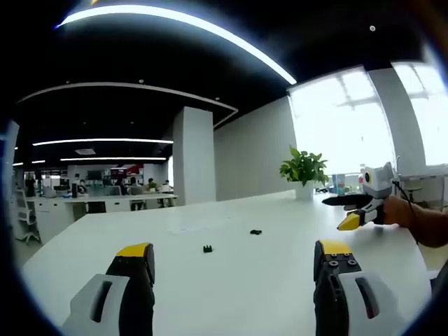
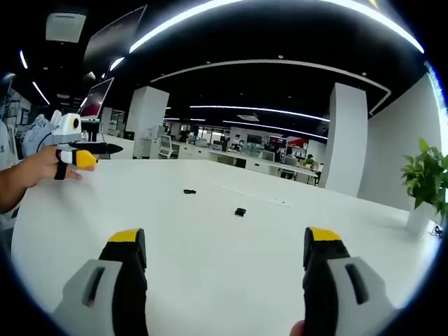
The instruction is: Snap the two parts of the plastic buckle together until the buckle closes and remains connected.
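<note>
White worktop, open office. Both buckle halves apart, small, light, stiff, slippery; grip by body. Left hand-held gripper, right hand-held gripper: jaws spread, empty.

Lying well apart on the broad white table: small black buckle part nearer, second black buckle part farther right.
</note>
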Available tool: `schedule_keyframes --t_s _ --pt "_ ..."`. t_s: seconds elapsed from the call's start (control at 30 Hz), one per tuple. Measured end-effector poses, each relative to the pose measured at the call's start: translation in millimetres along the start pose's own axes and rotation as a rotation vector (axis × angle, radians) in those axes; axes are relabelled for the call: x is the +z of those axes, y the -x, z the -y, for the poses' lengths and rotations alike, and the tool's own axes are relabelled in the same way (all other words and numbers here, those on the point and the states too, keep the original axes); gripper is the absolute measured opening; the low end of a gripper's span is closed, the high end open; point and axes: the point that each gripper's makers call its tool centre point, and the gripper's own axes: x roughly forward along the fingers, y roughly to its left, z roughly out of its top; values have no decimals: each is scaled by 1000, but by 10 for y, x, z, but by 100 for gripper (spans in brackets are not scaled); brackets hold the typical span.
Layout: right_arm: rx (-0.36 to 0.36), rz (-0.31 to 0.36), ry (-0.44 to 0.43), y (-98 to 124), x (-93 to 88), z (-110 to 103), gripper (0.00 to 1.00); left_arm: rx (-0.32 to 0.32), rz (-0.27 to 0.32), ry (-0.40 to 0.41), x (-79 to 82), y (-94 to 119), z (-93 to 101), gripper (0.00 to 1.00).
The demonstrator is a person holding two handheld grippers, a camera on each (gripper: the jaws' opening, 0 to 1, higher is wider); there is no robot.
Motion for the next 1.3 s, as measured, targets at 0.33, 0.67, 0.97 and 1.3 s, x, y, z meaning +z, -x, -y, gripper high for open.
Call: schedule_keyframes --t_s 0.33,0.67,0.97,1.3 --pt "3 -8 -3 0 -12 -10 92 9 -25 -8 -48 -24 -30 95" --pt "12 -11 -17 3 -22 -26 90 8 -43 25 -99 -16 -36 92" --pt "-12 -74 -19 -71 -100 63 91 49 -75 23 -121 -79 -59 94" --pt "12 -108 -40 -252 -128 84 89 48 -121 31 -146 -300 -97 92"
